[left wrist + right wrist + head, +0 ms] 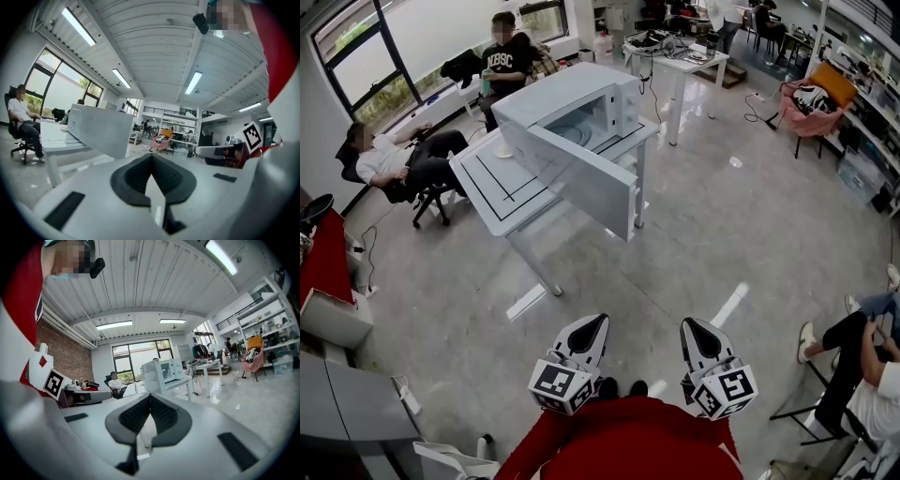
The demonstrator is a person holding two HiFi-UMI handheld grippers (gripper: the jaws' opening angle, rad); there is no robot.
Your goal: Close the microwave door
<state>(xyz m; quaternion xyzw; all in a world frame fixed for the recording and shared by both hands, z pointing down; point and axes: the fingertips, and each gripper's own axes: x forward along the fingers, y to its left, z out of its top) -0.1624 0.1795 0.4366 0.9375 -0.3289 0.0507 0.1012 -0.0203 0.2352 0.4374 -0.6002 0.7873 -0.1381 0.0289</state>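
White microwave [581, 112], door [581, 178] swung wide open; left tool [596, 326], right tool [695, 328] both pinched together.

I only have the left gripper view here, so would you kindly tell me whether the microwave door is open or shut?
Observer: Open. In the head view the microwave door stands wide, with the cavity showing.
Operator: Is anything held on the other side?
Observer: No, the right gripper has its jaws together on nothing.
Operator: Is either gripper at the door?
Observer: Neither. It and the left gripper are held well back, with bare floor between them and the table.
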